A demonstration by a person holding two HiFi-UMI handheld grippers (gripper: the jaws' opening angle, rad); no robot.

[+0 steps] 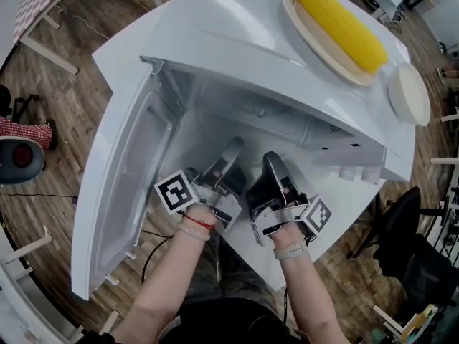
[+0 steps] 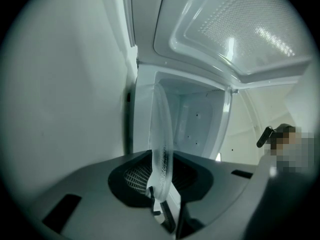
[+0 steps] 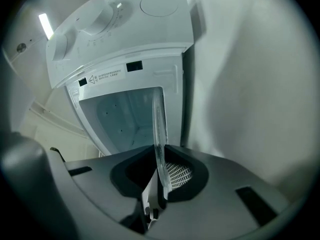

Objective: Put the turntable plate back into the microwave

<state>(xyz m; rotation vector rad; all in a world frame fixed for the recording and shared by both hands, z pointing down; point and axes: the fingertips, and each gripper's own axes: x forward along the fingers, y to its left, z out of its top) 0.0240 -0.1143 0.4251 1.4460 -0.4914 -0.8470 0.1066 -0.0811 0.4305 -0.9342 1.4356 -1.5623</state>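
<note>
Floor: brown wooden floor (image 1: pixel 64 113) around a white table (image 1: pixel 118 56), seen from the head view.
Microwave: a white microwave (image 1: pixel 237 34) stands on the table, its white door (image 1: pixel 122 192) swung open to the left.
On top: a yellow corn cob (image 1: pixel 337 24) lies in a cream oval dish (image 1: pixel 305 26) at the far right, with a round cream disc (image 1: pixel 409 92) just beside it, further right.
Chair: a black chair (image 1: pixel 401 221) stands on the floor at the near right.
Tongs, head view: the left gripper (image 1: pixel 231 149) and right gripper (image 1: pixel 272 160) sit side by side, both pointing into the microwave's open front.
Left gripper view, background: the door's inner panel is overhead and the pale microwave cavity (image 2: pixel 195 119) lies straight ahead.
Left tongs: the jaws are narrow, pinched on the near rim of a clear glass turntable plate (image 2: pixel 162 144).
Plate: it is seen edge-on and reaches from the jaws toward the cavity mouth. I cannot tell how far in it sits.
Right gripper view, background: the white control panel with round dials (image 3: pixel 100 19) is above and a small printed label (image 3: pixel 107 75) sits under it, with the cavity below.
Right tongs: the jaws are narrow, clamped on the same plate's rim, again edge-on in front of the opening.
</note>
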